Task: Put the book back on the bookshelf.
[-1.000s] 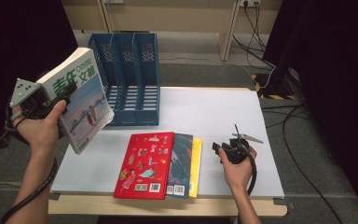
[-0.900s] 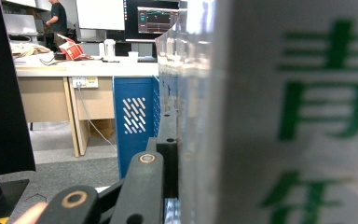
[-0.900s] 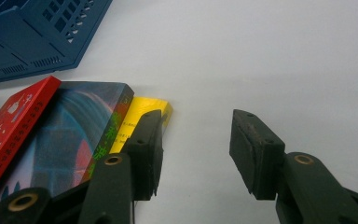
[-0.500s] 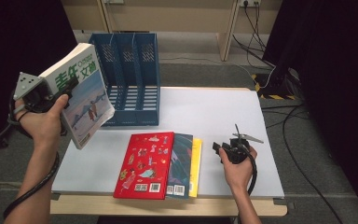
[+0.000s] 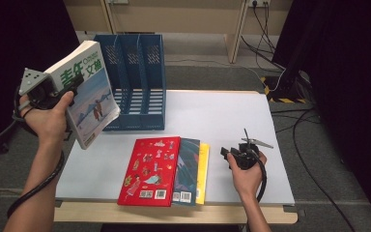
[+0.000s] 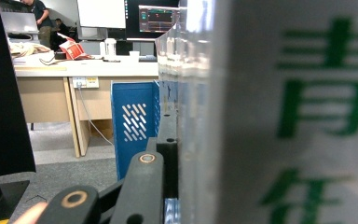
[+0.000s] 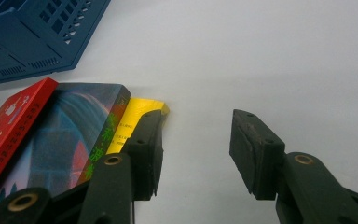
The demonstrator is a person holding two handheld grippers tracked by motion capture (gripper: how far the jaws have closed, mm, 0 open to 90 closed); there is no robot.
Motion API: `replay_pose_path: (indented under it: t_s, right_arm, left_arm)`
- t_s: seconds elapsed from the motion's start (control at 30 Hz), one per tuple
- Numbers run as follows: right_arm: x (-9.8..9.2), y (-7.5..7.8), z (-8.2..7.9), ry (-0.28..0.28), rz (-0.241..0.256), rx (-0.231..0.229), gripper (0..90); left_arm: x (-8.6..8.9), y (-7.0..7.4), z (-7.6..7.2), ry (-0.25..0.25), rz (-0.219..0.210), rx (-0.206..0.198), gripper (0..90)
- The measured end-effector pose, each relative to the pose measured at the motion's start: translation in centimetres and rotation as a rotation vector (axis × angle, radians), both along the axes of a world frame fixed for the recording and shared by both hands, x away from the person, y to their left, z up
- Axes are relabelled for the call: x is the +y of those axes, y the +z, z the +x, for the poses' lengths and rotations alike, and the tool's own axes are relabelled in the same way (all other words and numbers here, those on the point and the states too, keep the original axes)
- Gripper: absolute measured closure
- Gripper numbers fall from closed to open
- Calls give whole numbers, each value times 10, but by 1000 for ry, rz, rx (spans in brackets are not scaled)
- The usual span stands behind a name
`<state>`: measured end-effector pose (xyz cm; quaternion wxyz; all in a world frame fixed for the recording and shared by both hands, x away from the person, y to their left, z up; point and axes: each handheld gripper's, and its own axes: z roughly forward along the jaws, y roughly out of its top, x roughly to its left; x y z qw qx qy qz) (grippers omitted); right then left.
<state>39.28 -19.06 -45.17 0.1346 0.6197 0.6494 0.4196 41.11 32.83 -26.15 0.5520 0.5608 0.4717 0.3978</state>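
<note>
Nearest the person, the right gripper (image 5: pixel 224 152) sits low on the white surface (image 5: pixel 222 116), jaws spread wide with nothing between them, just beside the yellow edge of the bottom book. That's a fanned pile of three flat books: a red illustrated hardcover (image 5: pixel 149 170) on top, a dark teal one (image 5: pixel 187 169) under it, a yellow one (image 5: pixel 203 171) lowest. From the right gripper view, the left jaw nearly touches the yellow book's corner (image 7: pixel 135 116).

Up at the left, the left gripper (image 5: pixel 75 86) holds aloft a thick white-and-blue paperback with green characters (image 5: pixel 89 92), clamped at its edge, tilted, off the surface's left side. Its spine looms large in the left gripper view (image 6: pixel 279 116).

Farthest back, the blue plastic three-slot file rack (image 5: pixel 137 79) stands on the surface, just behind the raised book.
</note>
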Motion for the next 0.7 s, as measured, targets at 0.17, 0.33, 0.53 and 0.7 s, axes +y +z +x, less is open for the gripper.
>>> replay_pose_path:
  t_s: [0.17, 0.33, 0.53, 0.7]
  right_arm:
    - [0, 0, 0, -1, 1, 1, 547]
    - [-1, 0, 0, -5, 4, 2, 547]
    - [-2, 0, 0, -6, 2, -5, 547]
    - [-1, 0, 0, -4, 0, -1, 547]
  left_arm:
    - [0, 3, 4, 2, -4, -4, 737]
    - [0, 6, 10, 8, -8, -6, 737]
    - [-1, 8, 19, 9, -6, -5, 737]
    - [-3, 9, 25, 11, -9, -4, 737]
